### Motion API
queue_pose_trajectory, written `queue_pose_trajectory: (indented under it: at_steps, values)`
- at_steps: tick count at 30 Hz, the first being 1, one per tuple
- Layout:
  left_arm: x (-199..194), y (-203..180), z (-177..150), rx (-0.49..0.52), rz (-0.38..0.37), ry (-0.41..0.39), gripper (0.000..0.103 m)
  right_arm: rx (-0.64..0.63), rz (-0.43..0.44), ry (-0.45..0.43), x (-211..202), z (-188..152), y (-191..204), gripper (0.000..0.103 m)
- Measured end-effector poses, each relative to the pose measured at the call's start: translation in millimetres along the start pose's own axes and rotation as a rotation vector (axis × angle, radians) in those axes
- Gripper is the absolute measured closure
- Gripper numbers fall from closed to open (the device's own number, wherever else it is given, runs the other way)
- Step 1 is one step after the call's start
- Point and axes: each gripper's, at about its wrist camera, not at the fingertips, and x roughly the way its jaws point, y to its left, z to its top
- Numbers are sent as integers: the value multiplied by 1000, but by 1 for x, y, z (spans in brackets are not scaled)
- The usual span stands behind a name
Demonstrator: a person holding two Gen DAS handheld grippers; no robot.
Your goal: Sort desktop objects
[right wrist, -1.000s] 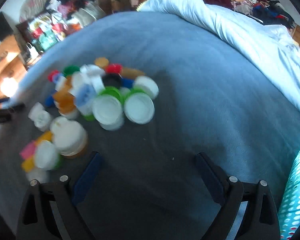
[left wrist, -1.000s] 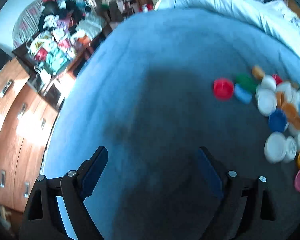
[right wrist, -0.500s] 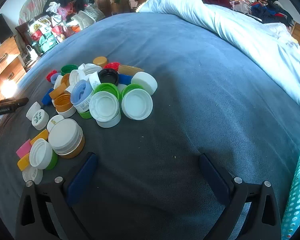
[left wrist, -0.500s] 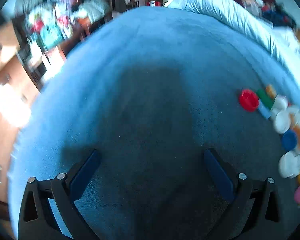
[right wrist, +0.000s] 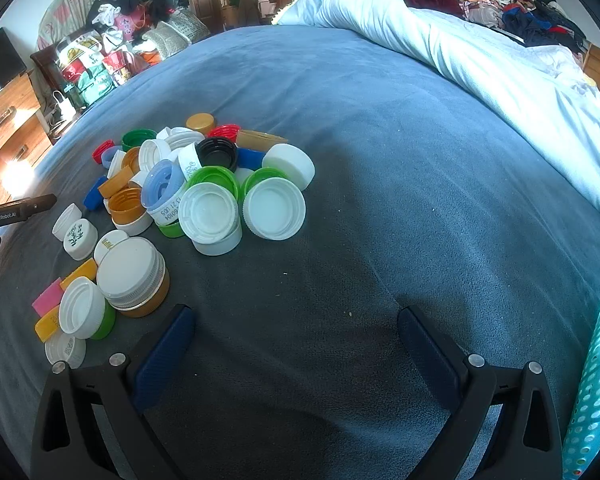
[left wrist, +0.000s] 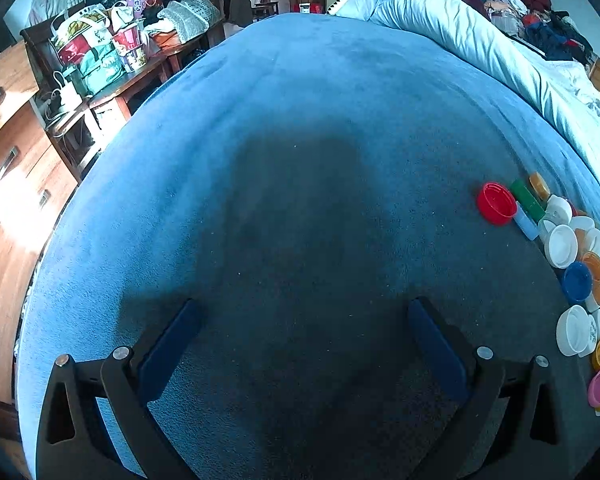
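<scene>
The right gripper (right wrist: 296,334) has its jaws spread wide and empty — the heap of bottle caps (right wrist: 204,184), mostly white with green, orange, red and blue, lies ahead-left of them. The left gripper (left wrist: 302,326) is likewise spread, the caps (left wrist: 560,240) far right.

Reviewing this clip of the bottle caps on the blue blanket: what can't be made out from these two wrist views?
- Left wrist view: the cap pile runs off the right edge, so its extent is cut off.
- Right wrist view: the turquoise perforated basket shows only a sliver at the right edge; its contents are hidden.
- Right wrist view: caps under the top layer of the pile are covered by others.
- Right wrist view: the print on the flowered white cap is too small to read.
</scene>
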Motion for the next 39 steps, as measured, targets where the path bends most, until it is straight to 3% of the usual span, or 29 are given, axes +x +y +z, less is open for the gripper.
queue_pose_trajectory:
  at_steps: [34, 36, 39]
  values:
    - [4, -4, 5, 0, -3, 1, 1, 5, 14, 2, 0, -1, 0, 0]
    - [4, -4, 5, 0, -3, 1, 1, 62, 180, -26, -10, -2, -13, 0]
    - [4, -4, 5, 0, -3, 1, 1, 178, 341, -101, -11, -15, -39, 0]
